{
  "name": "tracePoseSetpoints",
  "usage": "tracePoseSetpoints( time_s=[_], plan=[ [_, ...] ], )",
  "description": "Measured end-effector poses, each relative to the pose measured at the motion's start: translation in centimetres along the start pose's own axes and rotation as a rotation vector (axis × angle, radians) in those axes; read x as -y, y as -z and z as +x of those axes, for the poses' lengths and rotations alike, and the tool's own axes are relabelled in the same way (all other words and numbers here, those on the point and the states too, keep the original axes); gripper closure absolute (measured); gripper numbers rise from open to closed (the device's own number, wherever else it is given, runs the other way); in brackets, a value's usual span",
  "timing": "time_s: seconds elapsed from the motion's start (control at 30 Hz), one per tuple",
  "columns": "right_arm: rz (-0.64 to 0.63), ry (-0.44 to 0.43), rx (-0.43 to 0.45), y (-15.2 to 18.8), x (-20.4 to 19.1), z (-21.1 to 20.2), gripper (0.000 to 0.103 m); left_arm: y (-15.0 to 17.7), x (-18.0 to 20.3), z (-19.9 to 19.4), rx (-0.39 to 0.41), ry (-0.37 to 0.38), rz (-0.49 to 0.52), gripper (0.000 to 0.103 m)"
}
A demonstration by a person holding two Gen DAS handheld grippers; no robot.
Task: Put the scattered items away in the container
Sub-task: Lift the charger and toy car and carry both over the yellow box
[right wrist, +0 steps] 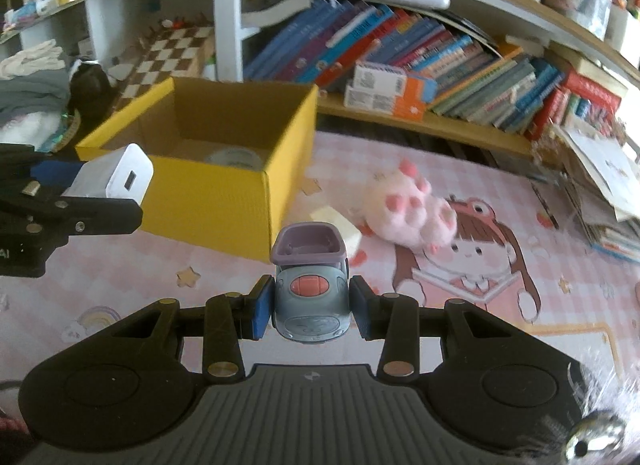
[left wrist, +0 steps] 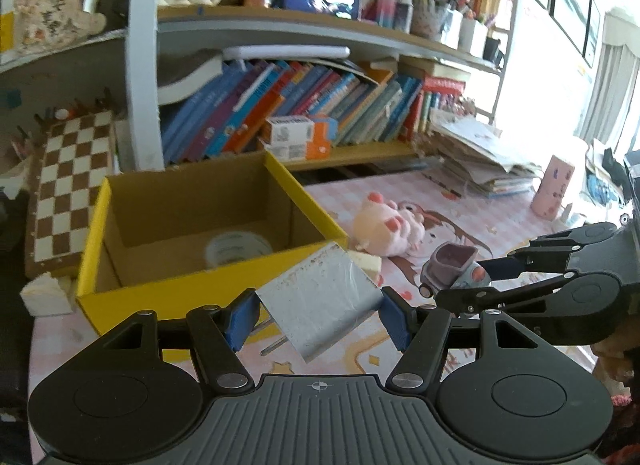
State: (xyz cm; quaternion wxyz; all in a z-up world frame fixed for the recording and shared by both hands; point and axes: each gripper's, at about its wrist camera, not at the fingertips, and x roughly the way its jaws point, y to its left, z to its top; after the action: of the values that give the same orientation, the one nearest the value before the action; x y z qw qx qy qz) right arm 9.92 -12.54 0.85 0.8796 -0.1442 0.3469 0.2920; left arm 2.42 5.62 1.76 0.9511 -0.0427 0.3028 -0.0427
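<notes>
The left gripper [left wrist: 318, 315] squeezed a charger [left wrist: 320, 305], the right gripper [right wrist: 312, 307] a toy car [right wrist: 310, 297]; both needed lifting over the yellow box [left wrist: 208, 281] rim before letting go.

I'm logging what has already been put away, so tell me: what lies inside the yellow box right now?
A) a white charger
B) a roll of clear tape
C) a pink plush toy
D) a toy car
B: a roll of clear tape lies on the floor of the yellow box; the plush toy is on the mat, and the toy car and charger sit between the jaws.
</notes>
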Motion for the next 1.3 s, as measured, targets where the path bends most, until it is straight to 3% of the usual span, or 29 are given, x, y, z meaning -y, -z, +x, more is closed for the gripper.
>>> tracePoseSetpoints(
  time_s=[0.57,1.3],
  plan=[
    [-0.112,-0.056,0.069,-5.9,-1.4,1.2,0.065,-3.6,-4.3,-0.5,0.091,-0.119,0.007,0.038],
    [-0.211,-0.118,0.099,-12.8,-3.1,6.0,0.065,-6.6,-9.2,4.1,0.086,-0.197,-0.004,0.038]
  ],
)
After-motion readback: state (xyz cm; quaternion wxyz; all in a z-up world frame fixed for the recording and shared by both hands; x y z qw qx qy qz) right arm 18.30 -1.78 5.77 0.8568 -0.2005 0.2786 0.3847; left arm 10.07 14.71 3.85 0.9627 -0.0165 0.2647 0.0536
